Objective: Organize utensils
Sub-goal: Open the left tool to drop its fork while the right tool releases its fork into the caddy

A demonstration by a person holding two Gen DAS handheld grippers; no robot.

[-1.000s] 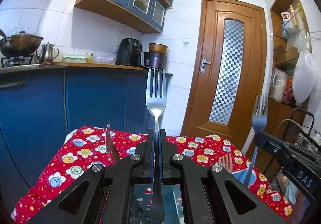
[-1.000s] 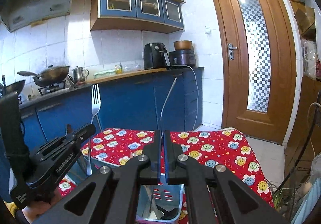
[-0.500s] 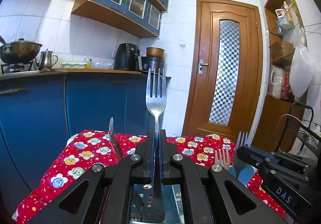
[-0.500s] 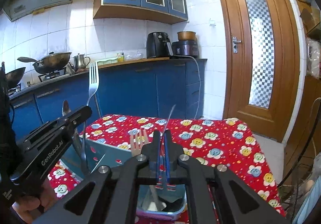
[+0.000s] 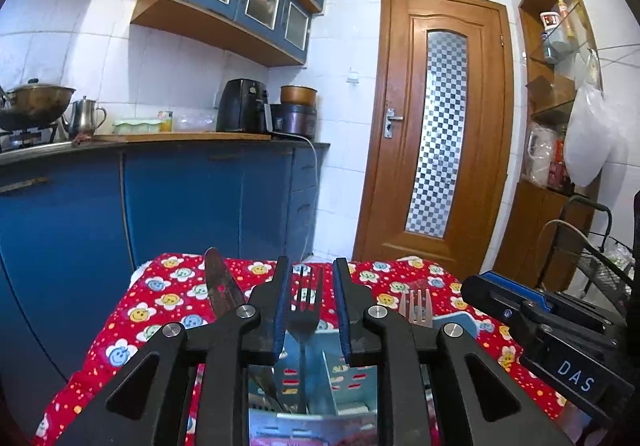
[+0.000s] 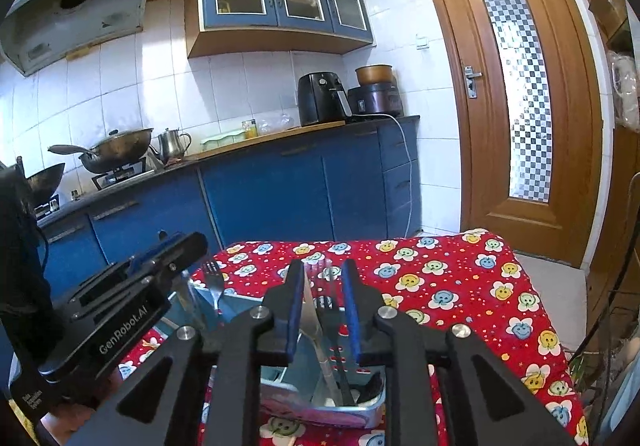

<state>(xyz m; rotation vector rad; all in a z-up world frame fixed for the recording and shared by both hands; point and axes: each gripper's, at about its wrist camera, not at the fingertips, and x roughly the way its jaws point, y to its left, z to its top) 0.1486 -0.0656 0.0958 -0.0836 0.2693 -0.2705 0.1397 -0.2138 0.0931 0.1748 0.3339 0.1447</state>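
Forks are standing in the blue caddy point(image 5: 340, 378) at bottom centre, one fork point(image 5: 305, 310) between the left gripper point(image 5: 308, 310)'s spread fingers; the right gripper point(image 6: 322, 310) is gaping too. Withdrawing carelessly is probably risking snagged tines, tipping the caddy.

The left gripper point(image 5: 308, 310) is matte black, with two angular link arms cut by triangular openings and fastened with round silver screws. Its fingers point(image 5: 279, 310) carry blue pads on their inner faces. The right gripper point(image 6: 322, 310) has the same build and the same blue pads. White "GenRobot.AI" lettering marks one black body, "DAS" the other. A little skin shows beneath.
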